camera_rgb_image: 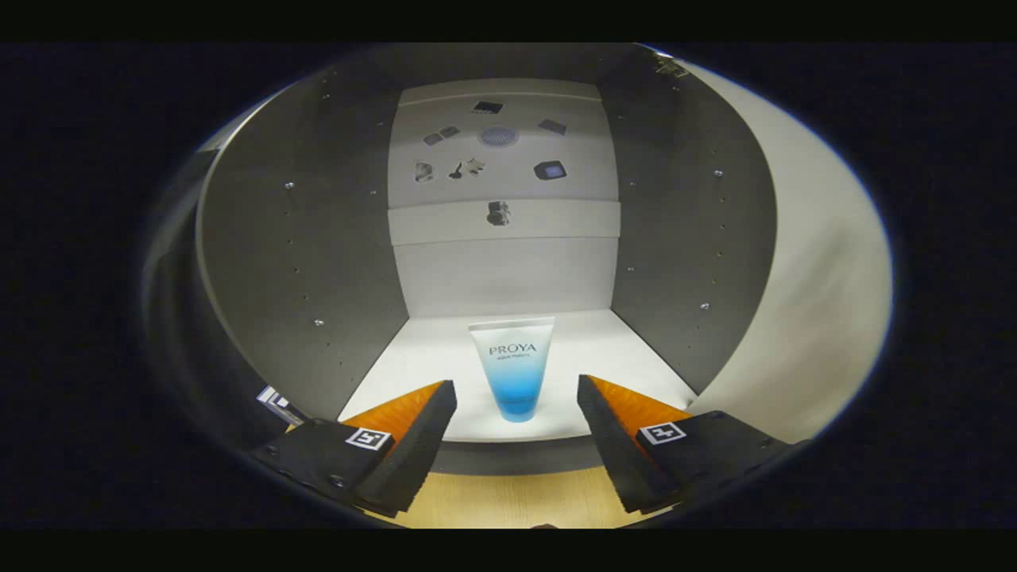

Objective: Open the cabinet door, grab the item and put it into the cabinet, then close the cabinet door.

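**Tube standing inside the open cabinet, fingers spread clear of it**

Grey side panels dotted with small shelf-pin holes frame my view into the open grey-walled cabinet [318, 238], with a pale back panel beyond and a white shelf floor [612, 349] brightly lit below. On that floor, near its front edge, I see the white-to-blue plastic cosmetic tube [514, 369] standing upright on its blue cap end, the wide crimped end up. Printed lettering runs across its pale upper half.

My gripper [516, 405] sits just outside the cabinet mouth with its two fingers spread wide. The tube stands just ahead of them, in line with the gap, and neither finger touches it; I see shelf floor on both sides of the tube between it and each fingertip. Each finger carries a small square black-and-white marker [662, 433] on its upper face.

Under the fingers, a light wooden tabletop [508, 500] runs up to the cabinet's grey front lip. Off to the right of the opening, a broad pale curved surface [818, 278] fills that side; I cannot tell whether it is the open door or a wall. Several small dark objects [496, 135] show on the pale panel at the top of the cabinet interior, too small to identify.
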